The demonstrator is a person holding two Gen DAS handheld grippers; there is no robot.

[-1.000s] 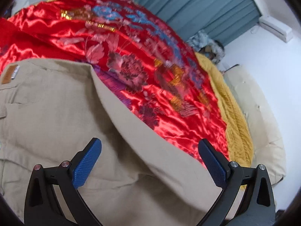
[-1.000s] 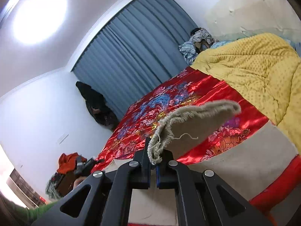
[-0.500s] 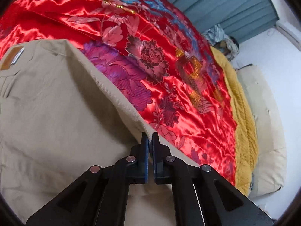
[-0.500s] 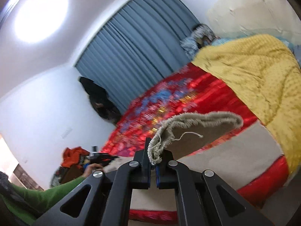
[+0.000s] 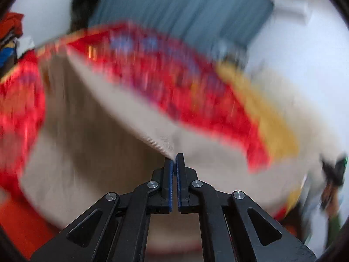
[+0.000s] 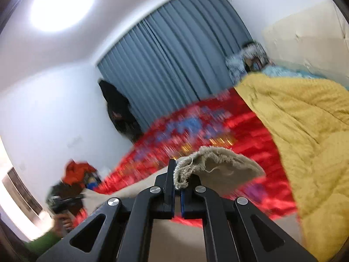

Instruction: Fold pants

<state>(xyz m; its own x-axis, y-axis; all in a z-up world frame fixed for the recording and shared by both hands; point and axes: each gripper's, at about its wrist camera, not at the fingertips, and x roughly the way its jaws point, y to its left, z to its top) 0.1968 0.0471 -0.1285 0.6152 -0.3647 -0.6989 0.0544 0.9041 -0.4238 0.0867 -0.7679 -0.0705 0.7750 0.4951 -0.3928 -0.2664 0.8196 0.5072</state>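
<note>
- A bedroom, mid-fold: the beige pants [image 5: 91, 152] lie spread over the red satin bedspread [image 5: 185, 83], and both of your grippers have cloth in them.
- Far left in the left wrist view, a blurred heap of orange clothes [image 5: 11, 25] sits against the wall, clear of the work.
- The pants look like a light woven cotton: soft, limp, nothing in them to break. Expect whatever hangs free to sag and trail behind your hands.
- The satin beneath looks slick, so the cloth lying on it will likely slide rather than stay put when you pull.
- Edges and hems are the places to hold, as thicker seams give the pads something to bite.
- Your left gripper [image 5: 174, 159] has its jaws all but fully together, pinching a long side edge of the pants at the tips. That edge runs taut up and away to the left.
- Your right gripper [image 6: 177, 174] is likewise clamped tight on the frayed leg hem [image 6: 220, 163], which bunches between the pads and flops out to the right, loose threads showing.
- Further right, a yellow quilt [image 6: 305, 135] covers the rest of the bed, near the pants; whether they touch is unclear.
</note>
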